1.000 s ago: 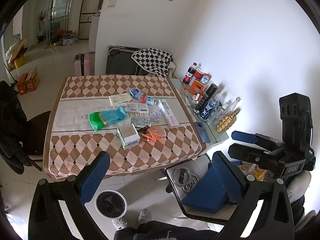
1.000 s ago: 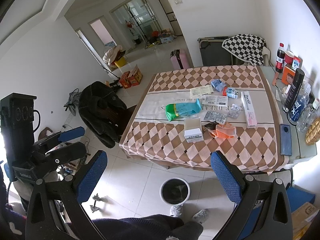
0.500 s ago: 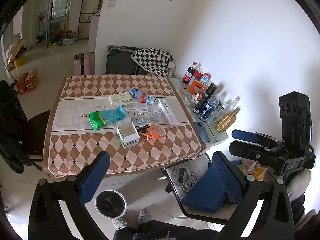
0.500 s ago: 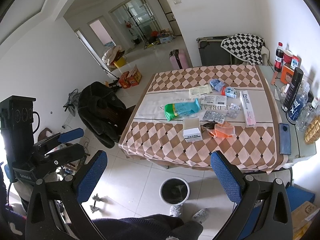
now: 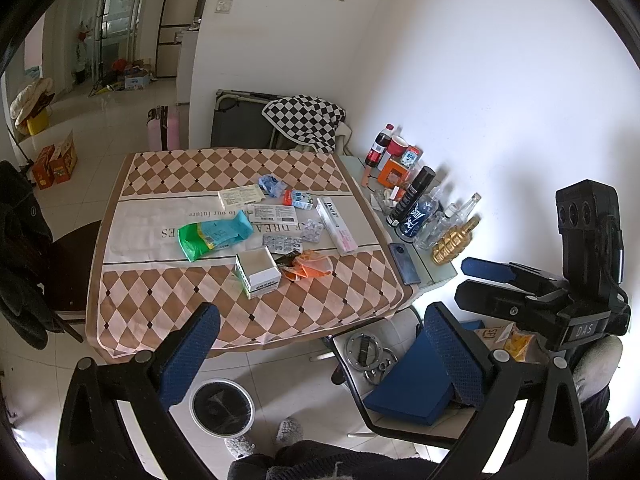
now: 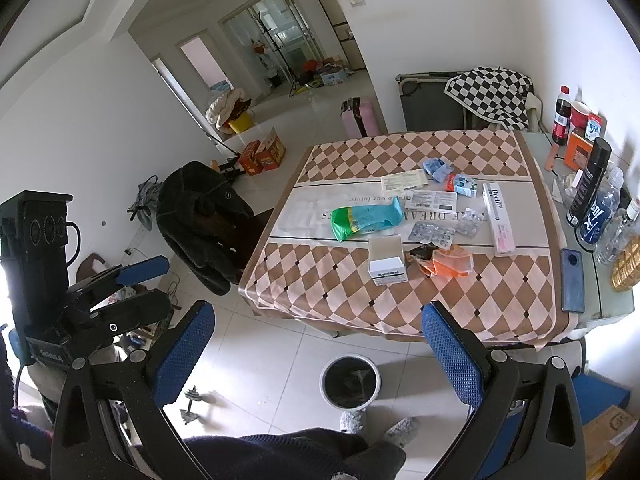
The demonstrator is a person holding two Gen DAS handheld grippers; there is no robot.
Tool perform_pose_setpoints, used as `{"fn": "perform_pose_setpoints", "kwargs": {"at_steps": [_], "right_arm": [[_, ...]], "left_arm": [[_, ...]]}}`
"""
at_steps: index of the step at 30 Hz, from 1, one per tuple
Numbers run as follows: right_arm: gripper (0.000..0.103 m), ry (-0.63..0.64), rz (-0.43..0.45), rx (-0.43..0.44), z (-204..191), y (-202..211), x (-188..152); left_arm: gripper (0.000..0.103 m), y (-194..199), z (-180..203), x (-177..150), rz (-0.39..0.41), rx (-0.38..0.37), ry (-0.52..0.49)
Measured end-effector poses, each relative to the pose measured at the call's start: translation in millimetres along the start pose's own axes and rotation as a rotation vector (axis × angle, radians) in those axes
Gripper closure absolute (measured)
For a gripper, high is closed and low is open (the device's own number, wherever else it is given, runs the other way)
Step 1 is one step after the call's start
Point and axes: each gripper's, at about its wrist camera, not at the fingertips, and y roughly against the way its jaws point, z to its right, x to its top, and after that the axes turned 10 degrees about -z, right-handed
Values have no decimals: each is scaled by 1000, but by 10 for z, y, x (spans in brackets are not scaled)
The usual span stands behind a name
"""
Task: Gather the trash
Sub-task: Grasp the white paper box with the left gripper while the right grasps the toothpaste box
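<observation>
Trash lies on a table with a checked cloth (image 5: 160,304): a green and blue bag (image 5: 214,234), an open white box (image 5: 258,272), an orange wrapper (image 5: 314,264), blister packs (image 5: 282,243), a long white carton (image 5: 336,225) and papers (image 5: 240,196). The same bag (image 6: 366,218) and box (image 6: 386,264) show in the right wrist view. A round bin (image 5: 222,407) with a black liner stands on the floor before the table; it also shows in the right wrist view (image 6: 350,381). My left gripper (image 5: 320,344) is open and empty, high above the floor. My right gripper (image 6: 318,344) is open and empty too.
Bottles and a can (image 5: 412,200) crowd a side table by the wall, with a phone (image 5: 404,263) at its edge. A chair with a dark coat (image 6: 204,220) stands left of the table. A stool with a blue box (image 5: 408,384) stands at right.
Both grippers have drifted slightly back from the table. Nothing on the table has moved.
</observation>
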Motion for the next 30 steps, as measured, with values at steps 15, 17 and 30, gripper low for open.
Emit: {"fn": "perform_pose_setpoints", "kwargs": {"at_steps": [15, 17, 30], "right_arm": [[0, -269, 44, -171, 437, -350, -45], [0, -353, 31, -226, 734, -535, -5], [0, -527, -269, -407, 3010, -2346, 975]], "left_arm": [[0, -672, -444, 188, -33, 253, 78], [0, -1019, -608, 267, -73, 293, 127], [0, -3586, -1255, 806, -505, 253, 482]]}}
